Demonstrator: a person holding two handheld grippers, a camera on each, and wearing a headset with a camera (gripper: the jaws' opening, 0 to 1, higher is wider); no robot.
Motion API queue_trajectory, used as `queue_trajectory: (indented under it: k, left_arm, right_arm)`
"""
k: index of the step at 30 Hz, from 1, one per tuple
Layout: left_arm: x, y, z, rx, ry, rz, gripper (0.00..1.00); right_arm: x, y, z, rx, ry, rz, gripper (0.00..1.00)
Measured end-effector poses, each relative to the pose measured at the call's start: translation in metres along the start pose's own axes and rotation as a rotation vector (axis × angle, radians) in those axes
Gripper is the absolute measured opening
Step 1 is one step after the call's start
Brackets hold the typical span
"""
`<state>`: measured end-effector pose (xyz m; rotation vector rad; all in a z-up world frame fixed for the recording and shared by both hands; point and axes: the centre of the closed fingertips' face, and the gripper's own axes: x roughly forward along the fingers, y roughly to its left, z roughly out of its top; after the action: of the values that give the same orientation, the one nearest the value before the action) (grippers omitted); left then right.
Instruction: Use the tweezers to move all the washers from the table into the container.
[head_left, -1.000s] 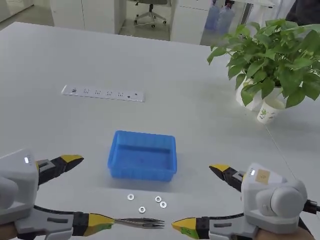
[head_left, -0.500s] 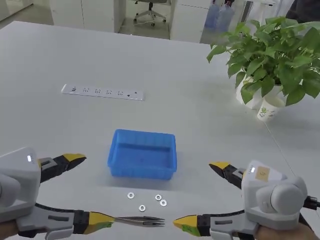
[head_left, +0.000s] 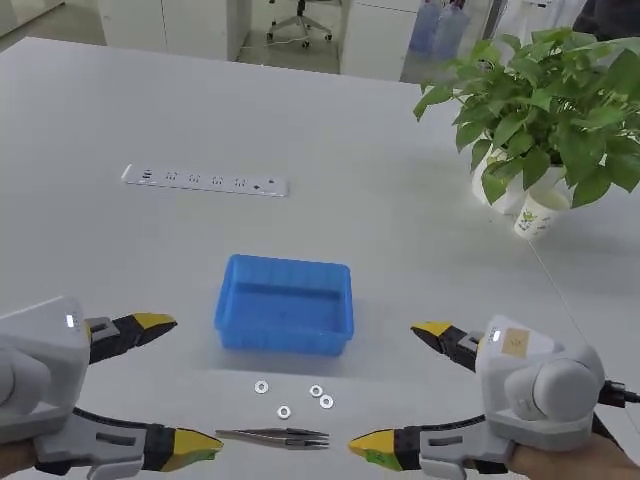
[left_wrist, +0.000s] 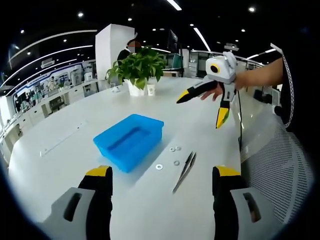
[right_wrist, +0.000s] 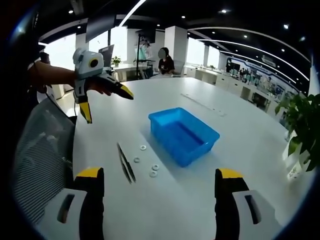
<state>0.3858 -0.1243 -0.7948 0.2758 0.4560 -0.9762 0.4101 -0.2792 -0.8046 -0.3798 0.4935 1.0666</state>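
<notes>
Fingers (left_wrist: 100, 172) spread on left gripper (head_left: 182, 383) and right gripper (head_left: 395, 387), both empty. Tweezers (head_left: 275, 436) lie flat on the surface (head_left: 300, 150) between them, just beside the washers (head_left: 284, 411) (blue container (head_left: 285, 340) near). We judge the tweezers thin, springy, slippery; pinch mid-length.

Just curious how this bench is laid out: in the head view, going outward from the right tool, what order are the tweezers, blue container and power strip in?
From the right tool:
1. tweezers, just left of it, nearest the person.
2. blue container, ahead and left.
3. power strip, far back left.
</notes>
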Motion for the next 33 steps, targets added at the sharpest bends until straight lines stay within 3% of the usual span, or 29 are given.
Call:
queue_trajectory:
  k: [33]
  left_arm:
    - [0.022,-0.018,-0.024,0.135,0.147,-0.153,0.53]
  right_arm:
    - [0.021,0.025,-0.016,-0.175,0.113,0.187,0.67]
